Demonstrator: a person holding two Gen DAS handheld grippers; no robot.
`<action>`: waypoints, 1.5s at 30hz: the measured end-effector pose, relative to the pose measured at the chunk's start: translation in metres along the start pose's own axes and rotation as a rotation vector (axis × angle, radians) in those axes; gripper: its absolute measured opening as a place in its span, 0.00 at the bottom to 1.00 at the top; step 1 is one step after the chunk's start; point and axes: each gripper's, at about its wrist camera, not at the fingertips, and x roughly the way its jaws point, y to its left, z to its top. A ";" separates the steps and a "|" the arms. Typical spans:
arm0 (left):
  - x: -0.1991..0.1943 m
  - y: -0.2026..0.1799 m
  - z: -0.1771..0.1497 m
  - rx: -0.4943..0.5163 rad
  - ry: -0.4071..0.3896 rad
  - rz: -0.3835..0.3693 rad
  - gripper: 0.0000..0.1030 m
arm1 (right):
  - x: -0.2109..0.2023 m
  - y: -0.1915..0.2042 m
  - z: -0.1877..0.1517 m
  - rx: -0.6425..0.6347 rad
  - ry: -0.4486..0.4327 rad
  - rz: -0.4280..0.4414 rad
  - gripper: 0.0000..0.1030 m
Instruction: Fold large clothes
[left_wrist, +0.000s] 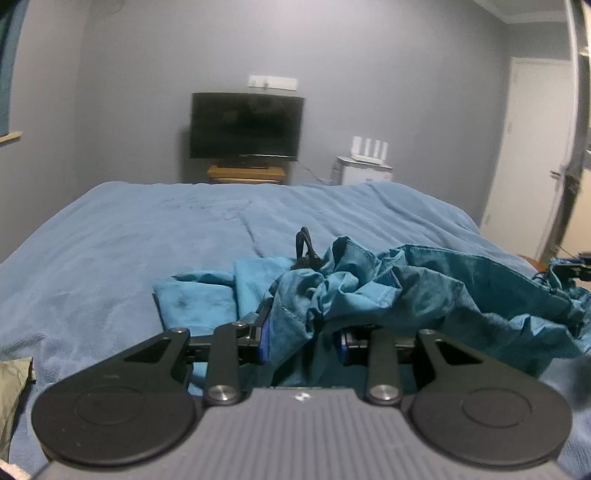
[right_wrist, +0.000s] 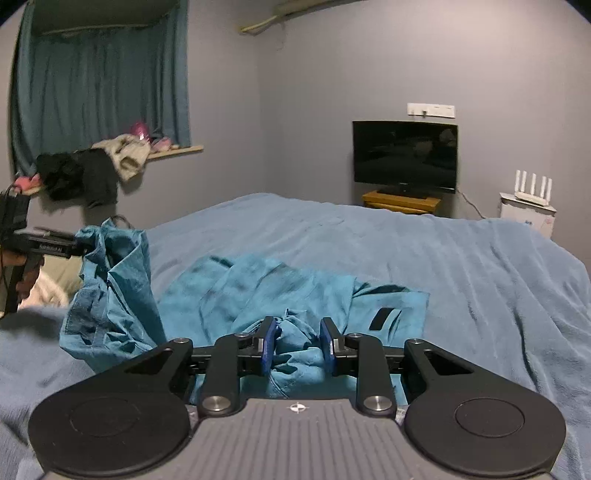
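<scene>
Two grippers (both clamped) on garment

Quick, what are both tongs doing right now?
Left tongs: closed on a bunch of the teal garment.
Right tongs: closed on another bunch of the teal garment.

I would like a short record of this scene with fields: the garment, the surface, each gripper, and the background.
garment: teal garment, crumpled, partly lifted off the bed
surface: bed with blue blanket
left gripper: shut on bunched teal cloth
right gripper: shut on bunched teal cloth
background: dark television on a wooden stand, teal curtain, clothes pile on the ledge
</scene>
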 end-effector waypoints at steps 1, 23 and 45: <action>0.007 0.004 0.004 -0.021 -0.002 0.012 0.29 | 0.007 -0.005 0.003 0.016 -0.010 -0.010 0.27; 0.186 0.080 -0.028 -0.268 0.091 0.210 0.29 | 0.272 -0.144 -0.013 0.437 -0.062 -0.216 0.26; 0.191 0.152 -0.048 -0.381 0.072 0.082 0.73 | 0.316 -0.195 -0.046 0.379 0.158 0.022 0.88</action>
